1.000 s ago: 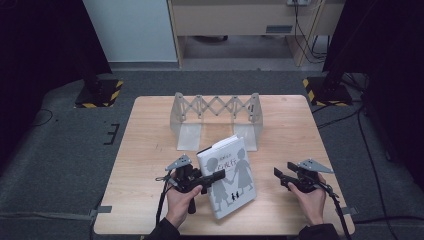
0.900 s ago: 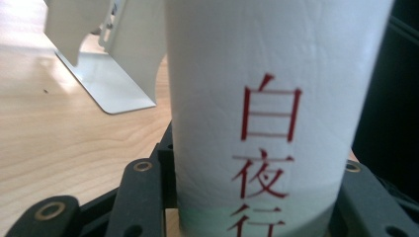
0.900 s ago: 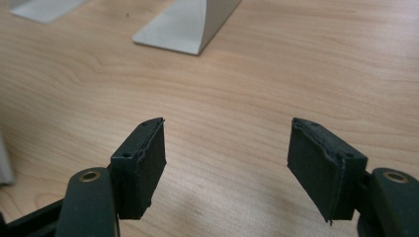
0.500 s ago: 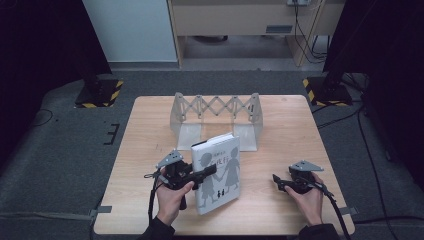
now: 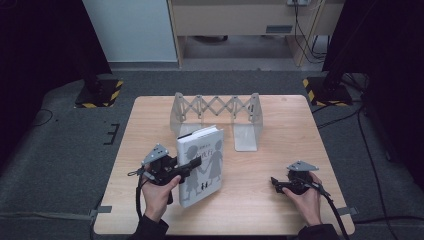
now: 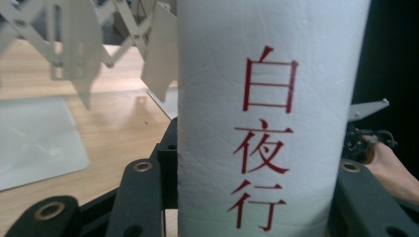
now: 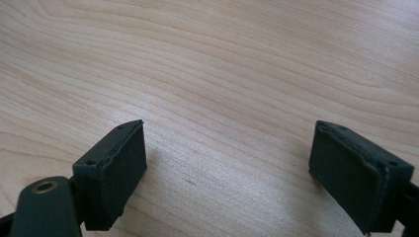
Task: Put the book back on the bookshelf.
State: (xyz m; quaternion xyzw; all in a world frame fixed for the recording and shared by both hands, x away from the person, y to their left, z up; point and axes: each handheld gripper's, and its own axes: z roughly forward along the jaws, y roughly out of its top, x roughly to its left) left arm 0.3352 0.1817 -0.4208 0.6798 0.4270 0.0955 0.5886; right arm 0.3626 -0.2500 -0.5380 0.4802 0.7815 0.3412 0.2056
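Wooden table (image 5: 280,165): near its front edge the left gripper (image 5: 192,165) clamps the white book (image 5: 202,162) by its spine; right gripper (image 5: 275,184), jaws just widening, empty. Keep it upright toward the bookstand (image 5: 220,107).

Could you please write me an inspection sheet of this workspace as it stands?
Surface: wooden table, bare around the right gripper.
Job's things: white book with red characters on its spine, lifted at a tilt; expanding bookrack behind it, with no books in it.
Clutter: nothing seen.
Grippers: left gripper shut on the book's spine; right gripper open above bare wood, its jaws have just been opening, nothing between them.
Cables: one trails from each gripper; more lie on the floor at the right.
Surroundings: dark carpet, striped stand bases, cabinet behind.
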